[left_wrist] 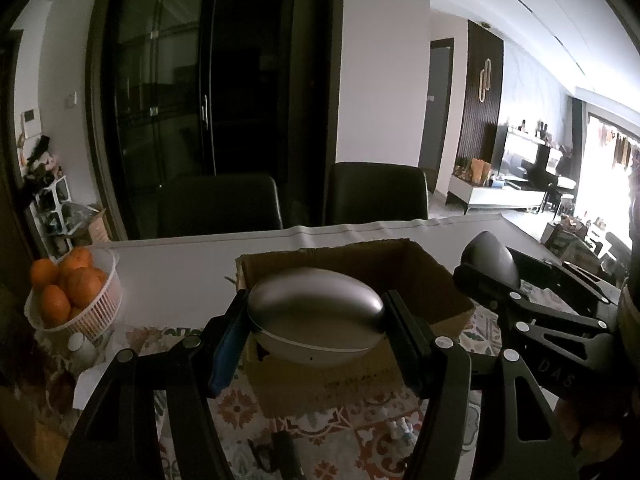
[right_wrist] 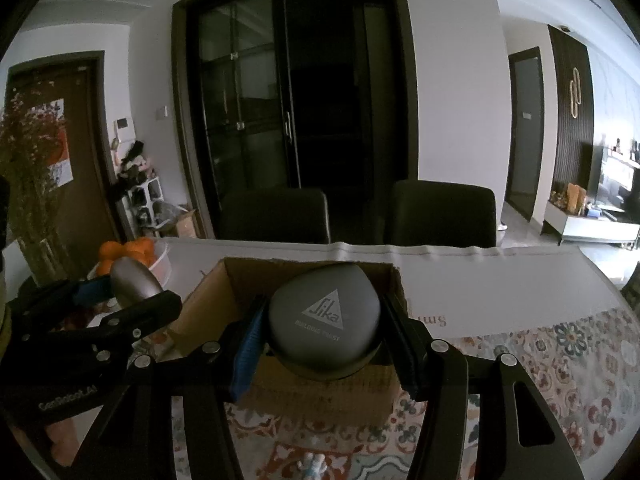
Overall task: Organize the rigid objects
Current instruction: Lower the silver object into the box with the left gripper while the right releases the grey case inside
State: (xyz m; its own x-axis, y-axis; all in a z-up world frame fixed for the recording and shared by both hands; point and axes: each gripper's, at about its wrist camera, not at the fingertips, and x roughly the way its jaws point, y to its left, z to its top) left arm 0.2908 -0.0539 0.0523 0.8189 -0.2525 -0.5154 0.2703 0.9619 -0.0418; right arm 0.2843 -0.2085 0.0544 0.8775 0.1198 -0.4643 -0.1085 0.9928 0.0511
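Worktop (right_wrist: 500,280) under patterned cloth carries an open cardboard box (right_wrist: 208,304), soft-walled and rough-edged. Above its near rim, we hold two smooth, rounded cases. Our right gripper (right_wrist: 324,332) has its jaws pinching the dark matte case (right_wrist: 324,320) with the triangle logo; our left gripper (left_wrist: 316,320) pinches the silvery egg-shaped case (left_wrist: 316,304). Their slick curved shells could squirt out of the flat pads, or clip the rim.
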